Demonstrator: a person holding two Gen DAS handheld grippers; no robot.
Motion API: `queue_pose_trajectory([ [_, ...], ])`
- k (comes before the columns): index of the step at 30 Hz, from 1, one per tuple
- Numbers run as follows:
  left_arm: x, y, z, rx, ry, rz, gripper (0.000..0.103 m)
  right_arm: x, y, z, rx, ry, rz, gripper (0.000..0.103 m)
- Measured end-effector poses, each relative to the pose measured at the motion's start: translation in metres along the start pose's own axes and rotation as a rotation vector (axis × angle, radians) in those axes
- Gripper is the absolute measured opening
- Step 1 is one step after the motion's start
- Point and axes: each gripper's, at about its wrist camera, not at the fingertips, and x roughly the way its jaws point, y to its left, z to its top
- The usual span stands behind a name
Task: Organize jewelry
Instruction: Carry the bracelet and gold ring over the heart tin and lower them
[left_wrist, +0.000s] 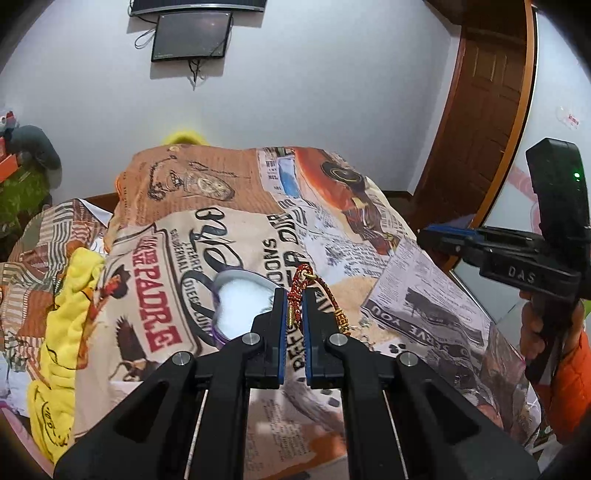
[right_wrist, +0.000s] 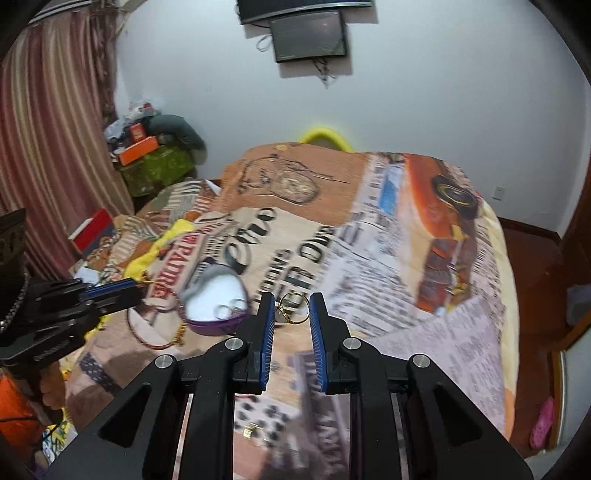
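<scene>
My left gripper (left_wrist: 294, 295) is shut on a red and gold cord bracelet (left_wrist: 300, 291), held just right of a purple heart-shaped box (left_wrist: 240, 302) with a white lining. In the right wrist view the bracelet (right_wrist: 155, 328) hangs from the left gripper (right_wrist: 131, 286) beside the box (right_wrist: 216, 299), which holds silver rings. My right gripper (right_wrist: 291, 297) is open, with a gold ring (right_wrist: 293, 308) lying on the bedspread between its fingertips. The right gripper also shows at the right in the left wrist view (left_wrist: 424, 234).
A printed newspaper-pattern bedspread (right_wrist: 406, 258) covers the bed. Yellow cloth (left_wrist: 62, 332) lies at the left. A small gold piece (right_wrist: 251, 430) lies near the front. A red box (right_wrist: 90, 232) and clutter sit at the far left by a curtain. A wooden door (left_wrist: 491, 92) stands right.
</scene>
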Motion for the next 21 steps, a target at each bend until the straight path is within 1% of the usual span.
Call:
queue_pose_trajectory([
  [8, 0.013, 0.03, 0.003, -0.032, 0.006, 0.017, 0.006, 0.028, 0.028, 0.006, -0.031, 0.031, 0.059, 0.017],
  [12, 0.029, 0.043, 0.004, -0.046, 0.031, 0.021, 0.006, 0.047, 0.035, 0.008, -0.044, 0.065, 0.077, 0.017],
  [16, 0.047, 0.055, 0.004, -0.062, 0.067, 0.01, 0.006, 0.069, 0.041, 0.01, -0.058, 0.109, 0.094, 0.017],
  [21, 0.07, 0.064, 0.004, -0.061, 0.112, 0.015, 0.006, 0.094, 0.046, 0.014, -0.08, 0.167, 0.106, 0.017],
])
